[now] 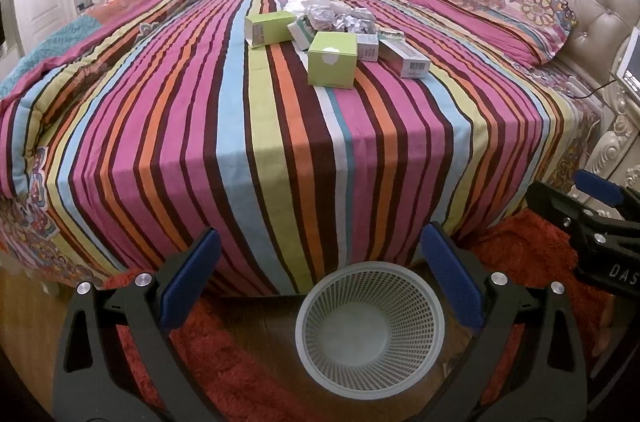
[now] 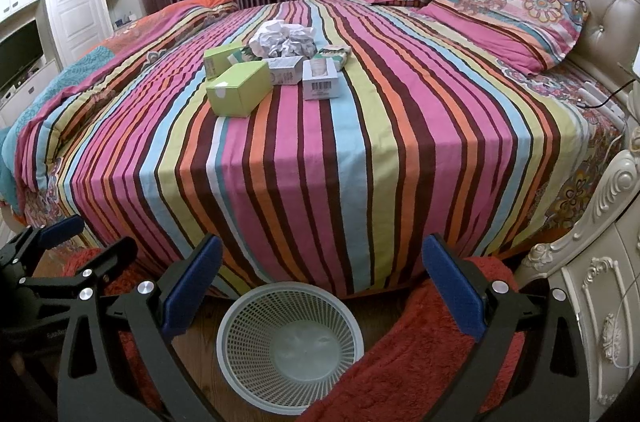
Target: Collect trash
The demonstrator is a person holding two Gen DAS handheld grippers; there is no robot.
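Crumpled white paper balls (image 2: pixel 285 39) and small cardboard boxes, green (image 2: pixel 237 91) and white with a barcode (image 2: pixel 321 78), lie together on the striped cotton bedspread (image 2: pixel 320 162). A white plastic mesh basket (image 1: pixel 370 329) stands on the floor. Left gripper (image 1: pixel 320 282) and right gripper (image 2: pixel 322 282) are both wide, holding nothing.

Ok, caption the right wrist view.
Open tongs above empty basket; boxes and crumpled paper on striped bed.

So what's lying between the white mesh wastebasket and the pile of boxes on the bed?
Only bare striped bedspread, in both wrist views, between the white mesh wastebasket and the nearest green cardboard box.
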